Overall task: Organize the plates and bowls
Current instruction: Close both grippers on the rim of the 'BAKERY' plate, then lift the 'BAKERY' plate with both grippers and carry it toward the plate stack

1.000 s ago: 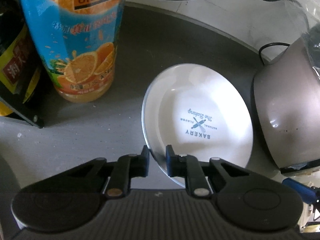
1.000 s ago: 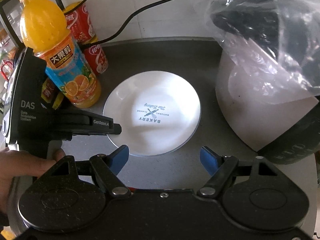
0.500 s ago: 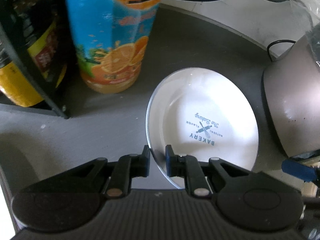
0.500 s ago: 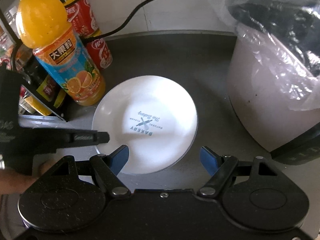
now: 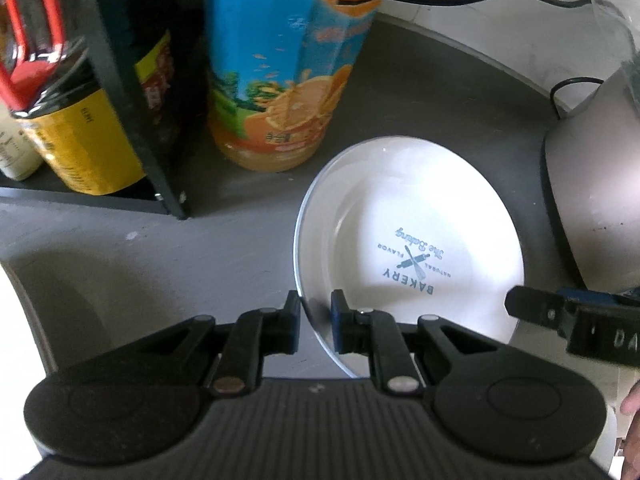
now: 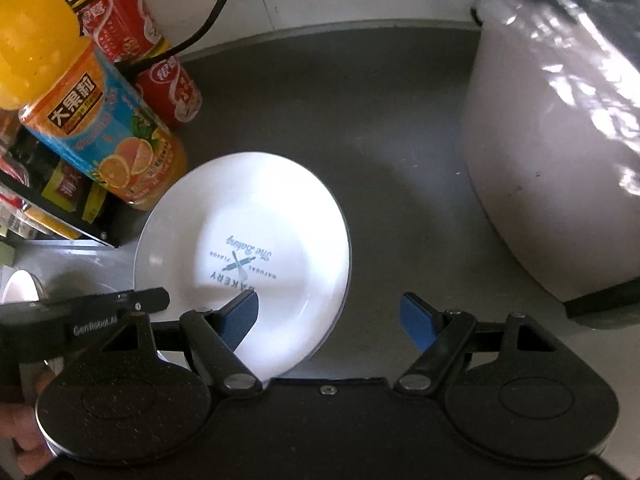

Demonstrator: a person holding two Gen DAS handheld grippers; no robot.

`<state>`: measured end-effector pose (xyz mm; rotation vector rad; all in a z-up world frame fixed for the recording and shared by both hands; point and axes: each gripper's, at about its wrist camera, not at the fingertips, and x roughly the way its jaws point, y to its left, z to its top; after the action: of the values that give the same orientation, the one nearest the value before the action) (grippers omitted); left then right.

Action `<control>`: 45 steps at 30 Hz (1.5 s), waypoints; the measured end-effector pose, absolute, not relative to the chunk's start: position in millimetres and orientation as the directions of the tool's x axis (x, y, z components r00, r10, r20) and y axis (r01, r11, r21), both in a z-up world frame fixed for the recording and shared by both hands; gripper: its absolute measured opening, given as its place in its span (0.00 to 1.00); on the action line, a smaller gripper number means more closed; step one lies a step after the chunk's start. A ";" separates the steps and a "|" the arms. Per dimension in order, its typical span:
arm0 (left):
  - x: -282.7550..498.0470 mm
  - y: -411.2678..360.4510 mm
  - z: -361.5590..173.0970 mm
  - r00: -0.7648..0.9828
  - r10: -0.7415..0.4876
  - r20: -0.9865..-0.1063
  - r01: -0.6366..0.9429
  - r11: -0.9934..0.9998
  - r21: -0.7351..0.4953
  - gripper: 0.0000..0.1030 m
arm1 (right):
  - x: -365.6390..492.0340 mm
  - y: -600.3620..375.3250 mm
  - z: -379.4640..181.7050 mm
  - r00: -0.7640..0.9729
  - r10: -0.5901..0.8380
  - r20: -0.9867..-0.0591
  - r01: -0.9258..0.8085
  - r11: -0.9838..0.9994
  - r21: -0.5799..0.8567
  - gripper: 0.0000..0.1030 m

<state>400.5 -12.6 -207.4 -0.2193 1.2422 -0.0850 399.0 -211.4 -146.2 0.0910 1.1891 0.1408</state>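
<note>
White and glossy, the plate (image 5: 412,240) with its blue "BAKERY" print sits over the dark grey countertop (image 5: 420,92), tilted a little, its near-left rim pinched between the 2 narrow-set fingers of the left gripper (image 5: 315,320); one finger is outside the rim and the other inside the dish. From the right wrist view the same plate (image 6: 248,248) lies ahead and to the left of the right gripper (image 6: 328,316), whose blue pads stand wide; its jaws have just been closing a little. The left pad (image 6: 240,316) hangs over the plate's near edge and the right pad is over bare counter, so the plate's right rim falls between them, and I cannot tell if either touches it. An orange juice bottle (image 6: 104,136) stands just beside the plate's far-left edge, 2 red cans (image 6: 152,52) behind it. A pale appliance (image 6: 552,184) under clear plastic stands well apart to the right.
</note>
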 end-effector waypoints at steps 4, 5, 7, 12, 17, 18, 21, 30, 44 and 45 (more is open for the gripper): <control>402.3 -11.0 -206.7 0.323 -0.173 -0.931 -0.062 0.977 -0.203 0.14 | 406.2 -209.1 -153.1 0.352 0.167 -0.921 -0.064 0.986 0.154 0.67; 403.5 -11.0 -206.8 0.322 -0.173 -0.931 -0.064 0.977 -0.204 0.14 | 407.4 -208.2 -154.6 0.350 0.168 -0.922 -0.069 0.986 0.153 0.64; 403.7 -8.0 -206.1 0.320 -0.172 -0.932 -0.070 0.976 -0.204 0.14 | 410.4 -206.9 -157.9 0.341 0.176 -0.923 -0.074 0.984 0.160 0.63; 406.8 -9.6 -203.8 0.321 -0.158 -0.934 -0.079 0.978 -0.193 0.14 | 421.8 -205.5 -166.5 0.320 0.153 -0.935 -0.070 0.988 0.138 0.63; 407.1 -12.2 -200.3 0.327 -0.127 -0.936 -0.080 0.984 -0.162 0.14 | 430.6 -203.7 -178.6 0.277 0.167 -0.946 -0.079 0.985 0.151 0.46; 408.1 -11.8 -200.1 0.327 -0.126 -0.937 -0.086 0.983 -0.162 0.14 | 432.7 -203.5 -180.9 0.268 0.172 -0.948 -0.074 0.985 0.158 0.41; 412.6 -8.7 -199.7 0.317 -0.137 -0.939 -0.108 0.978 -0.179 0.14 | 439.0 -206.2 -186.7 0.240 0.192 -0.952 -0.042 0.981 0.188 0.30; 407.3 0.2 -200.5 0.327 -0.151 -0.933 -0.123 0.972 -0.200 0.14 | 442.0 -194.4 -185.9 0.246 0.198 -0.949 -0.085 0.980 0.182 0.22; 380.9 27.5 -196.6 0.351 -0.140 -0.926 -0.163 0.964 -0.208 0.14 | 422.5 -175.4 -167.4 0.269 0.242 -0.932 -0.156 0.966 0.206 0.17; 379.2 29.6 -195.5 0.352 -0.138 -0.926 -0.165 0.964 -0.206 0.14 | 423.3 -173.9 -166.5 0.268 0.244 -0.932 -0.165 0.965 0.206 0.17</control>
<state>379.2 29.6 -195.5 -0.2845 1.2158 0.0183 423.3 -173.9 -166.5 0.0722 1.2703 0.2763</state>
